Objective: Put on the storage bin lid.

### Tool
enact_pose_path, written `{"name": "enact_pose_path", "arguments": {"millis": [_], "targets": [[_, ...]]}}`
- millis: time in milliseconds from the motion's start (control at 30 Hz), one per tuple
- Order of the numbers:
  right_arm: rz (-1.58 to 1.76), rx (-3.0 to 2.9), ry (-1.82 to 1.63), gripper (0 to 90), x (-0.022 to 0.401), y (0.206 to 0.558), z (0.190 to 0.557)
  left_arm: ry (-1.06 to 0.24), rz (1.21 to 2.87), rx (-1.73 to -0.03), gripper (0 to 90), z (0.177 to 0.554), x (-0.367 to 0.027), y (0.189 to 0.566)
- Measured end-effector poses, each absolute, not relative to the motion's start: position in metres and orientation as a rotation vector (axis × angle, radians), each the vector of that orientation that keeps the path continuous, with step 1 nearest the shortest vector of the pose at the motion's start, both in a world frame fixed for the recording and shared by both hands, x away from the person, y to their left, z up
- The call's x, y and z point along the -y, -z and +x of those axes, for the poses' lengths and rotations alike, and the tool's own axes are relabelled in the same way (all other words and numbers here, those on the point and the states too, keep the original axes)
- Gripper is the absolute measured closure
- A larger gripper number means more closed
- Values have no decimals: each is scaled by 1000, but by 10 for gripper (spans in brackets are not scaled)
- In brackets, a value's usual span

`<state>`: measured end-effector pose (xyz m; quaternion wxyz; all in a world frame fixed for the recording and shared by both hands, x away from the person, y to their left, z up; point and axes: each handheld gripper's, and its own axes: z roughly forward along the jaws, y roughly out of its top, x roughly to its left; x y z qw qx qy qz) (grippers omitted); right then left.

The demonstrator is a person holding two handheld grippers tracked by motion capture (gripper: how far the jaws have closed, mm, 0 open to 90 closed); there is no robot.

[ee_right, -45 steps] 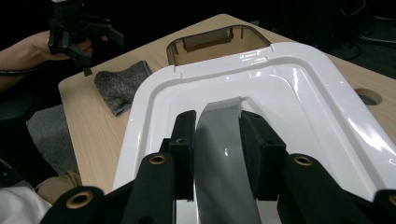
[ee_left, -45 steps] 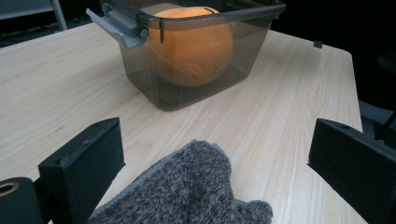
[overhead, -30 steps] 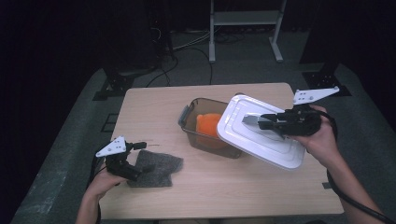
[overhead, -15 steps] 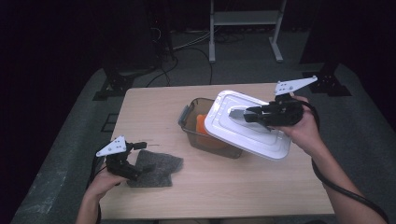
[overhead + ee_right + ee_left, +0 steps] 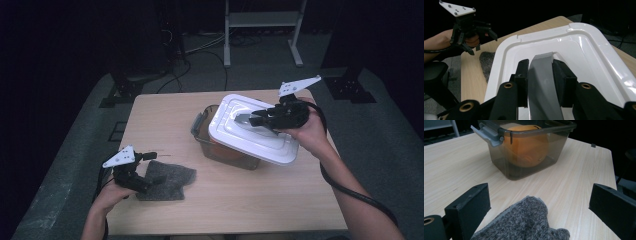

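Lid-fitting step, mid-carry: right gripper (image 5: pixel 540 72) clamped on the grey handle (image 5: pixel 543 75) of the white lid (image 5: pixel 252 127), jaws pressed against both sides of that handle in the right gripper view; lid held tilted above the smoky plastic container (image 5: pixel 220 147), covering most of its mouth but not yet seated, its near-right edge hanging out past the box toward the wrist; inside the container an orange ball (image 5: pixel 526 146), probably a fruit, though hard to tell through the tinted wall; left gripper (image 5: pixel 145 167) parked at the table's (image 5: pixel 250 205) near-left corner, jaws standing wide apart over the grey knitted cloth (image 5: pixel 524 222), gripping nothing; next up, by the look of it: level the lid, line up its rim with the container's rim, lower straight down, press until seated, then deal with the grey side latch (image 5: pixel 487 135).
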<state>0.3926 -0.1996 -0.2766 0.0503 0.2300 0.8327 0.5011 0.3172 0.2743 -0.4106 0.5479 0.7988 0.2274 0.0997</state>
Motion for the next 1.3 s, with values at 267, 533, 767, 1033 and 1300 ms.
{"name": "enact_pose_path", "arguments": {"millis": [267,533,767,1033,1300], "targets": [[698,-2561,-1509,662,191,281,401,-238,1894,-539,28,317,-274,411],[686,-2570,-1514,662,182,283,411,-236,1889,-543,28,318,-275,411],[674,-2593,-1504,662,171,290,422,-236,1886,-544,28,318,-276,411],[653,-2629,-1501,662,157,300,436,-234,1883,-539,28,317,-276,410],[652,-2657,-1490,662,147,309,447,-233,1874,-538,28,317,-277,409]]}}
